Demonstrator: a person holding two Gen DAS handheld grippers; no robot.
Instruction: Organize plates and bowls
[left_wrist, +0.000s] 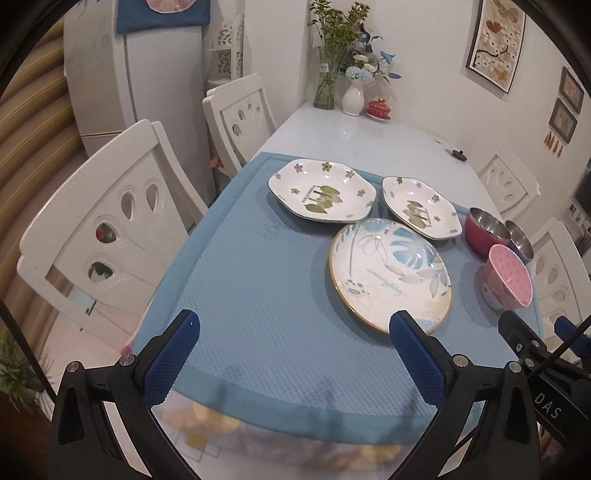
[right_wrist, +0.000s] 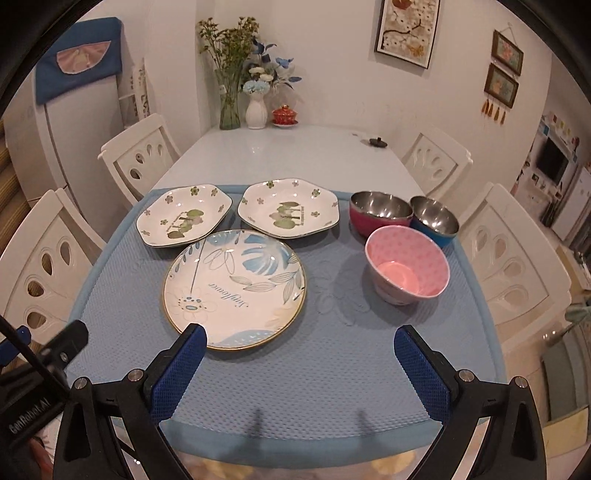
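- Left tongs (left_wrist: 295, 354): spread wide and empty, held above the near edge of the blue mat (left_wrist: 258, 295); the right-hand pad overlaps the near rim of the round plate (left_wrist: 391, 273) in this view, though contact cannot be judged.
- Right tongs (right_wrist: 299, 362): likewise wide apart and holding nothing, above the mat's near half, with the round plate just ahead of the left-hand pad.
- Round plate: flat on the mat, nearest of the three plates. Probably glazed ceramic, so stiff, slick and breakable; the thin raised rim is the likely place to pinch.
- Two flowered plates, left (right_wrist: 183, 218) and right (right_wrist: 289, 212): side by side behind the round plate, very close to it. They match, so they should nest; the upturned edge offers a hold.
- Pink bowl (right_wrist: 408, 267): upright, right of the round plate and well apart from it. Its wall is the natural grip, one pad inside and one outside.
- Red bowl (right_wrist: 380, 212) and blue bowl (right_wrist: 436, 219): behind the pink bowl, apparently touching each other. Shiny metal linings suggest light, sturdy, slippery pieces.
- Desk (right_wrist: 280, 155): white, carrying the mat and all six pieces.
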